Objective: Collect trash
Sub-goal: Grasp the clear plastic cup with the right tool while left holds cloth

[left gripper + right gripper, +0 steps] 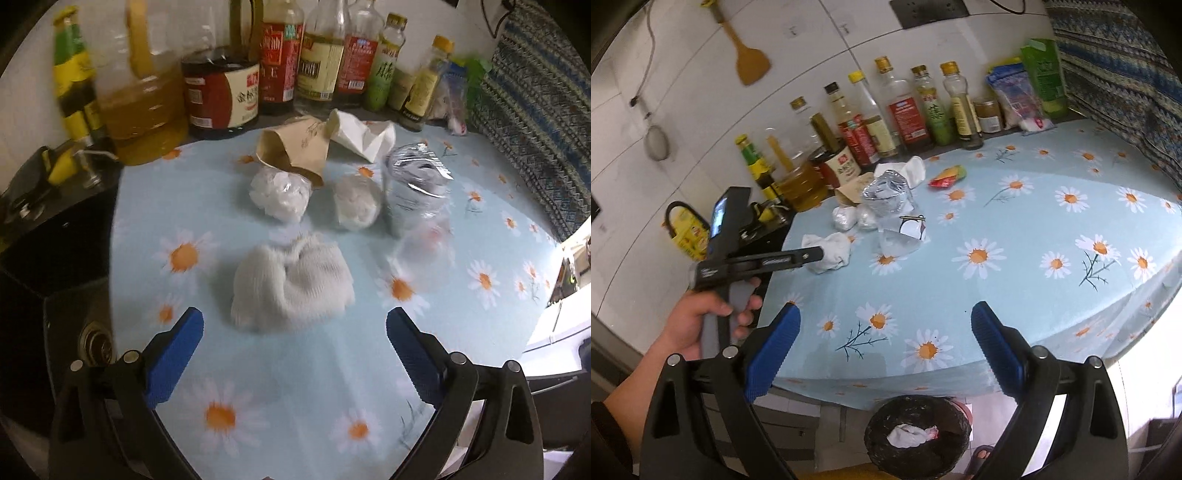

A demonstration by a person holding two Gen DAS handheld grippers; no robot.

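My left gripper (294,328) is open, just short of a crumpled white cloth wad (291,282) on the daisy tablecloth (258,406). Behind it lie two white plastic-wrapped balls (280,194) (356,203), a brown paper cup on its side (291,151), a crushed white paper cup (362,134) and a crushed clear plastic bottle (415,184). My right gripper (884,325) is open and empty above the table's near edge. Below it stands a black-lined trash bin (918,435) holding a white wad (908,435). A red and yellow wrapper (947,175) lies further back.
A row of sauce and oil bottles (295,55) lines the wall behind the trash. A black stove (55,240) sits left of the table. A patterned cloth (535,122) hangs at the right. The left hand-held gripper (738,254) reaches over the cloth wad (831,251).
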